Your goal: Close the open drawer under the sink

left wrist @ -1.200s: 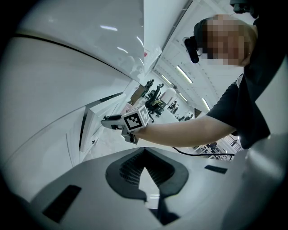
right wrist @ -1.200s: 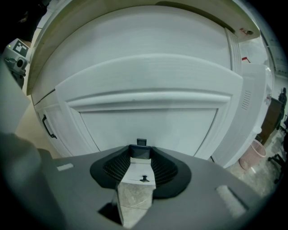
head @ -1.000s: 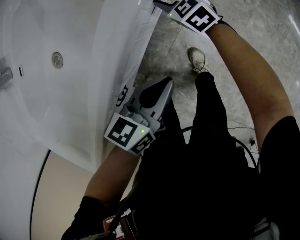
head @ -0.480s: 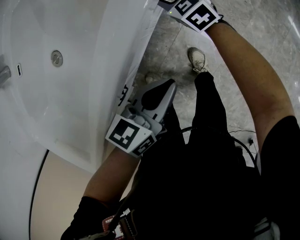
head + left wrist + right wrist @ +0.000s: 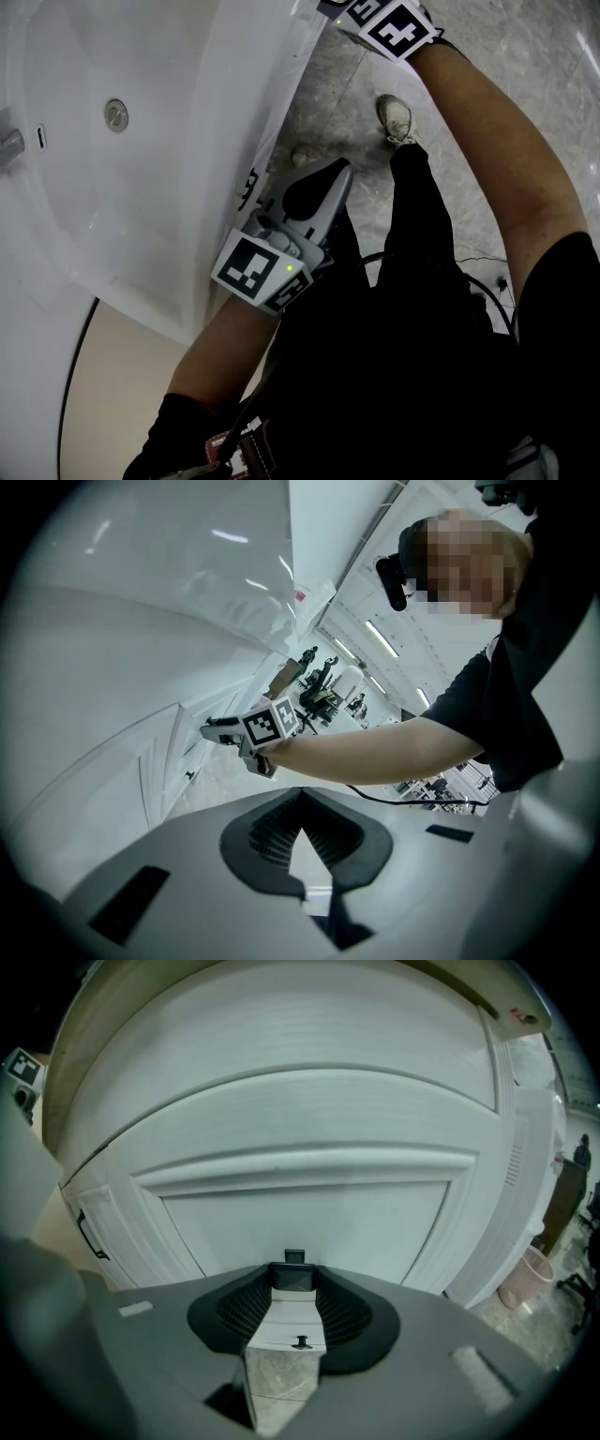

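— Where is the drawer (image 5: 309,1213)?
— Straight ahead of the right gripper (image 5: 210,726). Its white panelled front fills the right gripper view from 9 o'clock over the top to 3 o'clock. I cannot tell how far it stands out of the cabinet.
— And relative to the fingers?
— Its dark knob (image 5: 292,1276) sits at 12 o'clock of the gap, right at the tips. It fills the space between the two fingers (image 5: 239,1312), which are clamped on it, one on each side. A short stem runs on from the knob to the panel.
— What shows through the gap?
— At 6 o'clock of that knob there is a second small knob (image 5: 300,1342) on a lower white front. Below it is grey floor (image 5: 281,1382).
— The other gripper?
— The left gripper (image 5: 302,794) has its tips pressed together and grasps nothing. In the head view it hangs at the centre, just beside the sink (image 5: 141,206), with its marker cube (image 5: 251,267) at 7 o'clock of it.
— Further out?
— In the right gripper view a black bar handle (image 5: 90,1234) is at 9 o'clock on the neighbouring front. A pink bin (image 5: 525,1279) stands at 3 o'clock. In the head view the drain (image 5: 116,114) lies at 10 o'clock and a shoe (image 5: 396,118) at 1 o'clock.
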A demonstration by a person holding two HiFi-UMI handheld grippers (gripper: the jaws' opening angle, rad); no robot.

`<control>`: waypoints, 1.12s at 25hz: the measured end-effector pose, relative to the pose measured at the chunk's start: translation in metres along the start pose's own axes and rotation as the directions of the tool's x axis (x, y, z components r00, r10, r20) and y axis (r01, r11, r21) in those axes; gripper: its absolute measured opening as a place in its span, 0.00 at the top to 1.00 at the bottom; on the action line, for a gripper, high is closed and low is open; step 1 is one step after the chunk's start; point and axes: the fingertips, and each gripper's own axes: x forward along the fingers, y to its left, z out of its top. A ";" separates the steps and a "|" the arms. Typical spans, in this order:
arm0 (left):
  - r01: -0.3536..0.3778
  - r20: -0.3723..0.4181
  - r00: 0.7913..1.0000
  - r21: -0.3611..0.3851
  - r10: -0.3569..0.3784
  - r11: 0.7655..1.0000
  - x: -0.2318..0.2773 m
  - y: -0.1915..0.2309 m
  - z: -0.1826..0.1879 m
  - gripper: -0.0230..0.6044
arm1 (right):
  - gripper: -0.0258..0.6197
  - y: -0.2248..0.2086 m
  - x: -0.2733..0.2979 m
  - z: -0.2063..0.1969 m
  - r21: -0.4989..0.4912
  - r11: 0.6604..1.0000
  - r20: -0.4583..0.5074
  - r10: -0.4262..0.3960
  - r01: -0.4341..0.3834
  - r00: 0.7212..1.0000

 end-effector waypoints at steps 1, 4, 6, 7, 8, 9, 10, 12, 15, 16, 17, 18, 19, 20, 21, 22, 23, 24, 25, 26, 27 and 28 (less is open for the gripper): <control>0.001 0.005 1.000 0.002 -0.001 1.000 -0.001 -0.001 0.003 0.97 | 0.74 0.001 0.000 -0.001 -0.010 1.000 -0.008 -0.006 0.006 1.000; 0.002 0.020 1.000 0.010 -0.002 1.000 -0.007 -0.006 0.013 0.97 | 0.74 0.004 -0.005 -0.009 -0.053 0.998 -0.053 -0.027 0.025 0.998; -0.007 0.022 1.000 0.018 0.007 1.000 -0.011 -0.010 0.020 0.97 | 0.74 0.004 -0.013 -0.011 -0.064 0.997 -0.070 -0.037 0.032 0.997; -0.009 0.030 1.000 0.022 0.009 1.000 -0.013 -0.012 0.025 0.97 | 0.74 0.005 -0.019 -0.011 -0.063 0.997 -0.075 -0.039 0.034 0.996; -0.012 0.036 0.999 0.026 0.011 1.000 -0.016 -0.015 0.030 0.97 | 0.74 0.007 -0.026 -0.011 -0.058 0.998 -0.080 -0.039 0.035 0.996; -0.014 0.039 0.999 0.030 0.013 0.999 -0.020 -0.018 0.035 0.97 | 0.74 0.010 -0.034 -0.012 -0.050 0.998 -0.086 -0.038 0.033 0.996; -0.015 0.040 0.999 0.034 0.014 0.999 -0.024 -0.022 0.038 0.97 | 0.74 0.014 -0.043 -0.014 -0.040 0.999 -0.093 -0.034 0.030 0.995; -0.012 0.042 0.999 0.044 0.010 0.999 -0.030 -0.030 0.046 0.97 | 0.76 0.023 -0.063 -0.017 -0.030 0.999 -0.112 -0.026 0.023 0.993; -0.006 0.065 0.998 0.084 0.000 0.996 -0.036 -0.042 0.066 0.97 | 0.87 0.028 -0.093 -0.015 -0.037 0.999 -0.124 -0.023 0.019 0.992; -0.008 0.071 0.997 0.098 0.001 0.995 -0.039 -0.047 0.076 0.97 | 0.92 0.030 -0.104 -0.011 -0.028 0.999 -0.121 -0.022 0.019 0.992; -0.010 0.076 0.997 0.111 0.002 0.994 -0.044 -0.053 0.086 0.97 | 0.96 0.032 -0.116 -0.009 -0.011 1.000 -0.118 -0.021 0.020 0.993; -0.011 0.082 0.997 0.121 0.001 0.993 -0.050 -0.059 0.095 0.97 | 0.96 0.036 -0.127 -0.007 0.009 1.000 -0.119 -0.019 0.020 0.993; -0.012 0.089 0.996 0.130 0.000 0.991 -0.055 -0.065 0.102 0.97 | 0.96 0.039 -0.139 -0.006 0.029 0.999 -0.121 -0.017 0.021 0.993; -0.013 0.098 0.995 0.139 0.000 0.990 -0.060 -0.070 0.110 0.97 | 0.96 0.040 -0.151 -0.004 0.046 0.999 -0.122 -0.019 0.025 0.992; -0.015 0.109 0.994 0.150 -0.001 0.989 -0.065 -0.075 0.118 0.97 | 0.96 0.039 -0.162 -0.001 0.058 0.998 -0.121 -0.025 0.032 0.992; -0.018 0.123 0.992 0.163 -0.002 0.986 -0.068 -0.079 0.128 0.97 | 0.96 0.037 -0.172 0.004 0.064 0.997 -0.118 -0.031 0.038 0.993; -0.022 0.138 0.990 0.176 -0.003 0.984 -0.072 -0.082 0.138 0.97 | 0.96 0.034 -0.182 0.010 0.067 0.997 -0.114 -0.035 0.043 0.993; -0.026 0.151 0.988 0.186 -0.002 0.982 -0.077 -0.086 0.146 0.97 | 0.96 0.033 -0.191 0.017 0.071 0.997 -0.111 -0.035 0.043 0.993; -0.030 0.164 0.987 0.192 -0.001 0.981 -0.082 -0.089 0.154 0.97 | 0.96 0.034 -0.200 0.023 0.079 0.996 -0.108 -0.030 0.039 0.994; -0.035 0.174 0.985 0.196 0.000 0.980 -0.088 -0.092 0.161 0.97 | 0.96 0.036 -0.208 0.028 0.089 0.996 -0.109 -0.021 0.031 0.994; -0.040 0.184 0.983 0.199 0.002 0.979 -0.095 -0.096 0.168 0.97 | 0.96 0.040 -0.216 0.031 0.102 0.995 -0.113 -0.010 0.021 0.994; -0.044 0.193 0.981 0.199 0.005 0.979 -0.103 -0.100 0.173 0.97 | 0.96 0.045 -0.223 0.033 0.116 0.993 -0.119 0.001 0.013 0.993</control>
